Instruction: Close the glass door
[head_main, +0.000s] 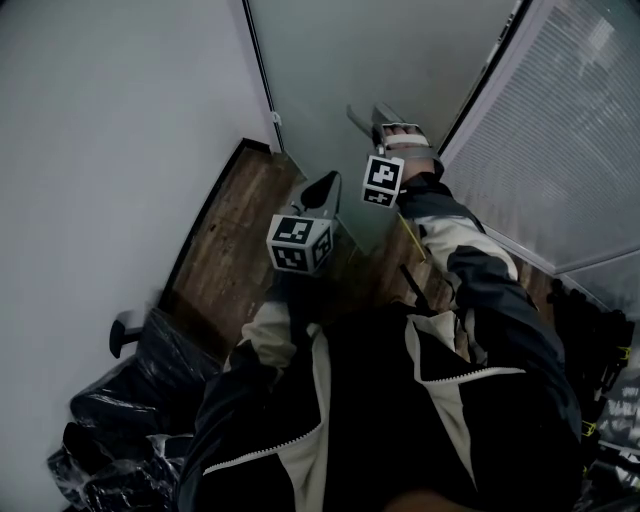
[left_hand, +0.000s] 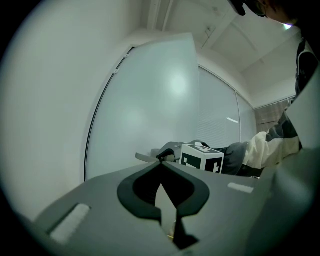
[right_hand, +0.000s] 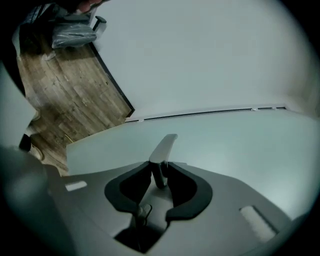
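The frosted glass door (head_main: 390, 55) fills the upper middle of the head view. It runs from a dark edge strip beside the white wall (head_main: 100, 150) at the left to the slatted glass panel (head_main: 570, 130) at the upper right. Whether it is already home in its frame cannot be told. Below it lies the wooden floor (head_main: 235, 240). The person's dark and cream jacket (head_main: 400, 400) covers the bottom of the frame, with black plastic bags (head_main: 130, 410) heaped at the lower left. A full sheet of glass like this is likely heavy and rigid, slow to start swinging and just as slow to stop. Its smooth face gives jaws no purchase, and it would not take a slam kindly. The place to hold it is the metal lever handle (right_hand: 164, 146), near the door's right edge just under the centre top of the head view. The right gripper (right_hand: 159, 169) is there, its jaws part-way closed and pinching the lever's stem from both sides. The left gripper (left_hand: 160, 164) hangs just below and left of it at mid-frame, tips pressed together on nothing and clear of the glass. A steady pull or push through the lever, eased off near the frame, looks the safest course.
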